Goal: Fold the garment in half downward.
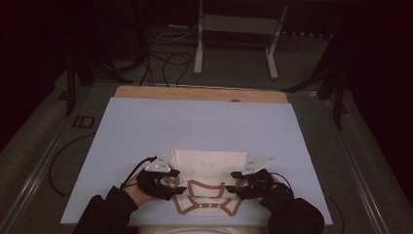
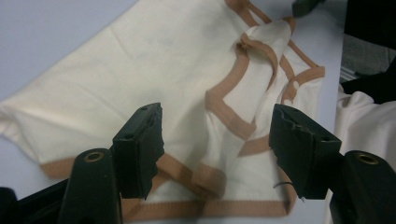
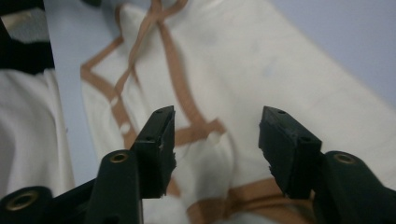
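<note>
A cream garment (image 1: 209, 165) with tan trim lies folded on the pale blue board (image 1: 146, 126), near its front edge. My left gripper (image 1: 178, 181) is at the garment's left side, jaws apart, pointing inward over the trimmed straps. In the left gripper view the garment (image 2: 163, 60) lies under my open left gripper (image 2: 215, 126), with bunched trim beneath the gap and no pad pressing on it. My right gripper (image 1: 231, 181) mirrors it at the right side. In the right gripper view my right gripper (image 3: 215, 126) stands open above the garment (image 3: 261, 60).
The board's far end shows a wooden strip (image 1: 195, 92). Beyond it, cables (image 1: 165, 63) and a metal stand (image 1: 234, 29) sit on the dark floor. White cloth (image 2: 364, 126) hangs just off the board's near edge by the person's sleeves.
</note>
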Tool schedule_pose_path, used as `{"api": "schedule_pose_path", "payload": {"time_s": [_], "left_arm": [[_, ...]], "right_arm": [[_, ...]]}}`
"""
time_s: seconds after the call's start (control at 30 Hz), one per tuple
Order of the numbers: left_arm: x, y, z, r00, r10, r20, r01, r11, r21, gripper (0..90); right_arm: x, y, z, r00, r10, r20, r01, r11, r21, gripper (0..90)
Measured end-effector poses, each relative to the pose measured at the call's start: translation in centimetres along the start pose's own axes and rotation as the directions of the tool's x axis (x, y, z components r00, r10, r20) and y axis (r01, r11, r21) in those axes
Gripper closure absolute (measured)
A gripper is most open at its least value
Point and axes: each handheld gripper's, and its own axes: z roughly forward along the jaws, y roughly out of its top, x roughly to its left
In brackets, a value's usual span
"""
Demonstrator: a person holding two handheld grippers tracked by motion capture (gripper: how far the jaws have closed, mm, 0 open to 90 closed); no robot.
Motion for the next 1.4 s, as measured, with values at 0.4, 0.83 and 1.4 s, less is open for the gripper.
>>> {"api": "schedule_pose_path", "payload": {"time_s": [0.4,0.83,1.4], "left_arm": [[0.2,0.2,2.5,0.9992,0.039,0.007,-0.039,0.9975,0.059,53.5],[1.4,-0.7,4.3,0.9996,-0.021,0.020,0.017,0.9898,0.141,75.3],[0.9,-0.5,3.4,0.9995,0.009,0.029,-0.012,0.9949,0.100,88.1]], "right_arm": [[-1.4,-0.1,2.3,0.9976,0.022,-0.065,-0.017,0.996,0.088,61.6],[-2.1,-1.1,3.8,0.9939,0.077,-0.078,-0.061,0.978,0.198,75.1],[-1.1,-0.3,2.7,0.9972,0.023,-0.071,-0.011,0.985,0.172,89.2]]}}
